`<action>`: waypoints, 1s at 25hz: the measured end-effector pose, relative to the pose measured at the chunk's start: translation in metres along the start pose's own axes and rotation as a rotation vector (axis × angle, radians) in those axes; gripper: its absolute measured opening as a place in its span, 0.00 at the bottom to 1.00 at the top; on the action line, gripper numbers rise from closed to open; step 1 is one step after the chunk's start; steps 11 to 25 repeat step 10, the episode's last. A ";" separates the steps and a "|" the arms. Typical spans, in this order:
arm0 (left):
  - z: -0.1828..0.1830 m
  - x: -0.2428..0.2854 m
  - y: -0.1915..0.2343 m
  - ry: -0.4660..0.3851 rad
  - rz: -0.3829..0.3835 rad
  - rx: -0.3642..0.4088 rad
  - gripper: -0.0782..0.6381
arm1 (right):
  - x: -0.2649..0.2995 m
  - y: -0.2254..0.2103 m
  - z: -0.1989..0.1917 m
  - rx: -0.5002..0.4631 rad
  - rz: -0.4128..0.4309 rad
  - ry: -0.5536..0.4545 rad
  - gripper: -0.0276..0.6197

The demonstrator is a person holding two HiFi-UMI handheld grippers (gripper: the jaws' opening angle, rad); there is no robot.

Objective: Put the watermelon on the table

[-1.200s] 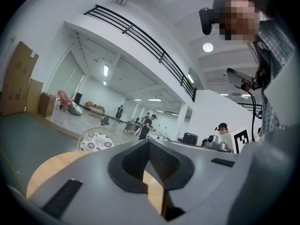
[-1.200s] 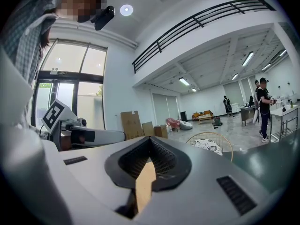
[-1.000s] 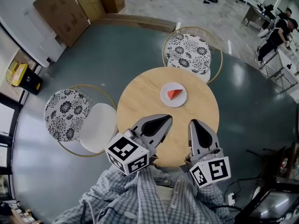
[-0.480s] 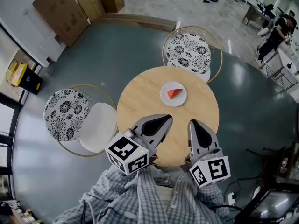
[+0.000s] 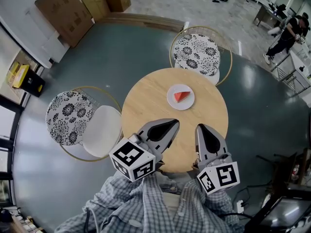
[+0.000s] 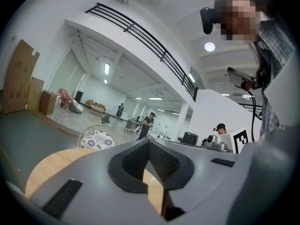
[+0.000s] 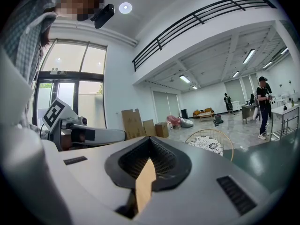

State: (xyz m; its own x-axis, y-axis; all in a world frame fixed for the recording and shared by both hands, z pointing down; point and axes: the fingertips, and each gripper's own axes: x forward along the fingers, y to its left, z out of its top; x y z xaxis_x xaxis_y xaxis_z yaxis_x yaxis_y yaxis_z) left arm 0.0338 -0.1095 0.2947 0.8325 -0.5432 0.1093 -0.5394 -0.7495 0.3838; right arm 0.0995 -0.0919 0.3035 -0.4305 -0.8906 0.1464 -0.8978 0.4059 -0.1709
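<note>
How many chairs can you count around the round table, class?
2. One chair stands at the far side of the table, the other at its left. Another could be hidden behind the person.

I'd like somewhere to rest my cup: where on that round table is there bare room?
Bare wood runs from the plate to the table's left rim, and likewise to its right rim. A strip between plate and grippers is free. Crowded: the near edge, by the left gripper and right gripper, and the plate holding the watermelon slice.
</note>
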 end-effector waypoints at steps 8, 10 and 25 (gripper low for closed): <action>-0.002 0.001 0.000 0.001 0.001 -0.002 0.12 | 0.001 0.002 -0.004 -0.011 0.015 0.016 0.05; -0.003 0.002 -0.001 0.002 0.000 -0.001 0.12 | 0.001 0.001 -0.005 -0.012 0.017 0.018 0.05; -0.003 0.002 -0.001 0.002 0.000 -0.001 0.12 | 0.001 0.001 -0.005 -0.012 0.017 0.018 0.05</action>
